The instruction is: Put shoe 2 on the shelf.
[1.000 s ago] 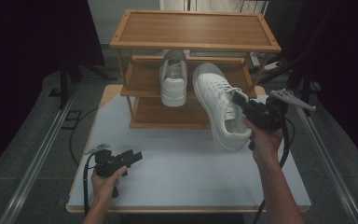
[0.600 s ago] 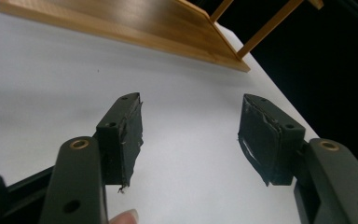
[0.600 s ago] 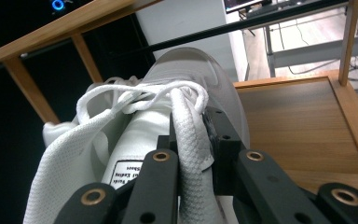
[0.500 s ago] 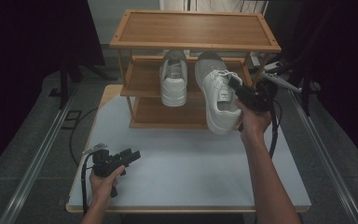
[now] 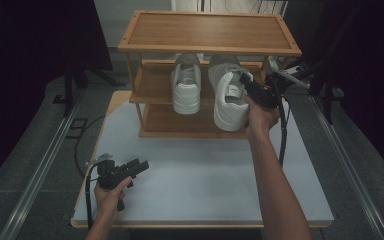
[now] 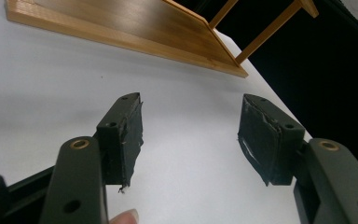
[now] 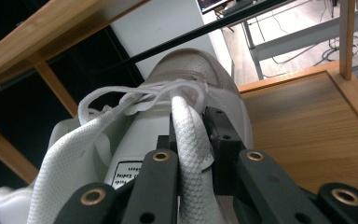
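Observation:
A wooden three-tier shoe rack (image 5: 207, 32) stands at the back of the table. One white sneaker (image 5: 186, 86) rests on its middle shelf (image 5: 152, 85). A second white sneaker (image 5: 228, 91) (image 7: 186, 74) is held with its toe over that shelf and its heel sticking out in front. My right gripper (image 5: 246, 82) (image 7: 192, 140) is shut on the side wall of this second sneaker's collar. My left gripper (image 5: 139, 165) (image 6: 190, 135) rests low over the table near the front left, open, with nothing between its pads (image 6: 126, 135).
The white table (image 5: 205, 180) has bare surface between the rack and its front edge. The rack's bottom shelf (image 5: 180, 122) (image 6: 135, 25) lies bare. A cable (image 5: 281, 135) trails from the right gripper. Dark floor and metal rails flank the table.
My right gripper has carried the second sneaker forward and up, from in front of the rack to its middle shelf beside the first sneaker. The left gripper has stayed still.

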